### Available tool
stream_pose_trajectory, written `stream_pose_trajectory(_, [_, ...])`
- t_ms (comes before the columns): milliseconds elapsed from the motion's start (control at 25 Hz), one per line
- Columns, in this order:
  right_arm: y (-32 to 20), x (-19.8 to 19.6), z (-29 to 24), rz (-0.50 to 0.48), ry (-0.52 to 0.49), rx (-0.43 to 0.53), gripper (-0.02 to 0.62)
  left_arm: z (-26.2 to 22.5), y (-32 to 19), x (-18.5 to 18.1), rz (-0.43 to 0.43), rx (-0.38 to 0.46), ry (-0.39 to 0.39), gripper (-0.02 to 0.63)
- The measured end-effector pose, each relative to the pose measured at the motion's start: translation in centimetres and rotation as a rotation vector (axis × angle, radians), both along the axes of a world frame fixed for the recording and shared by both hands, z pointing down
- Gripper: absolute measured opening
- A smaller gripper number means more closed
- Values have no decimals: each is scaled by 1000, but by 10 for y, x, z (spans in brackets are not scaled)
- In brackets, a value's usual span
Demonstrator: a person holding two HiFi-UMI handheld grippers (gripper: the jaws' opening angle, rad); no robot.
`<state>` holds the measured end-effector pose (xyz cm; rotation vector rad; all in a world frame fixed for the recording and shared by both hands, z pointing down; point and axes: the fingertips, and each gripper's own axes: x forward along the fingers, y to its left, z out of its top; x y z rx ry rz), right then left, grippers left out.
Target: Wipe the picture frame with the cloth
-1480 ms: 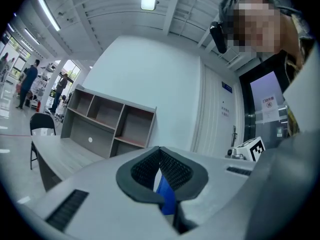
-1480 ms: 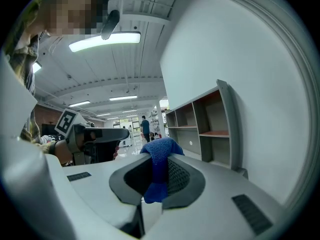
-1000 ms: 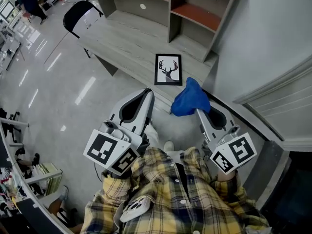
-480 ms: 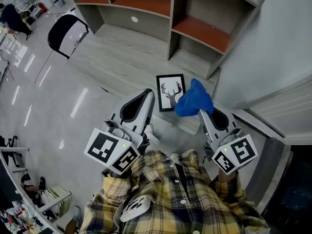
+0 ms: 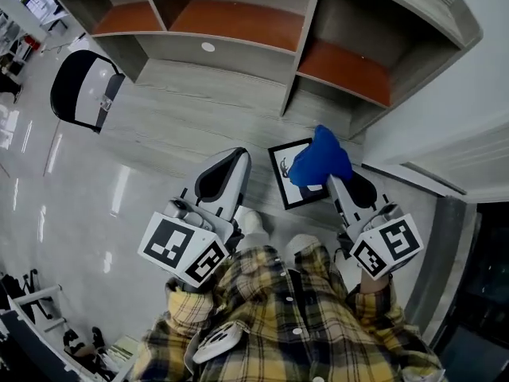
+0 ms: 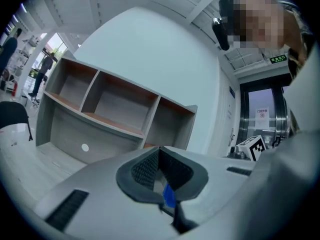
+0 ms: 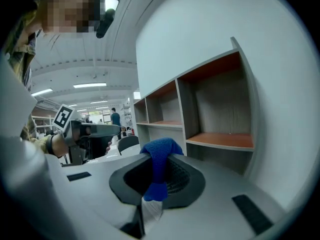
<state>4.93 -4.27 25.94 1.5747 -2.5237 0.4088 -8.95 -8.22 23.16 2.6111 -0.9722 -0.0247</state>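
Blue cloth (image 7: 160, 156) in right gripper (image 7: 157, 184), picture frame (image 5: 286, 189) only in head view

A grey wood-grain desk (image 5: 183, 114) runs along the wall; a shelf unit (image 5: 238, 22) with open compartments and orange-brown floors stands along its back; a black picture frame (image 5: 288, 196) lies flat near the desk's front edge, towards its right end, askew to it; beside the desk, a black-and-white chair (image 5: 79, 90) stands on the glossy floor (image 5: 71, 213).
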Motion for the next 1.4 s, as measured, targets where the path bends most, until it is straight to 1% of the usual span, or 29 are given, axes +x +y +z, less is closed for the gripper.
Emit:
stream_pose_trajectory(160, [-13, -7, 11, 31, 21, -49, 41, 19, -20, 4, 56, -60, 3, 5])
stream_pose_trajectory(360, [-26, -5, 32, 39, 21, -111, 41, 47, -31, 11, 79, -133, -15, 5])
stream_pose_trajectory(640, [-45, 5, 58, 9, 3, -156, 41, 87, -36, 31, 81, -211, -79, 5])
stream_pose_trajectory(800, [-51, 11, 72, -31, 6, -176, 41, 113, -36, 42, 60, -271, -104, 5])
stream_pose_trajectory(920, [-53, 15, 84, -53, -7, -197, 41, 140, -37, 48, 36, -326, -128, 5])
stream_pose_trajectory(1080, [-54, 20, 106, -66, -12, -227, 41, 184, -36, 58, 28, -399, -167, 5])
stream_pose_trajectory(1280, [-55, 22, 138, -74, -34, -276, 41, 247, -21, 65, 34, -535, -200, 5])
stream_pose_trajectory(1400, [-56, 24, 154, -78, -52, -298, 41, 282, -13, 67, 28, -601, -216, 5])
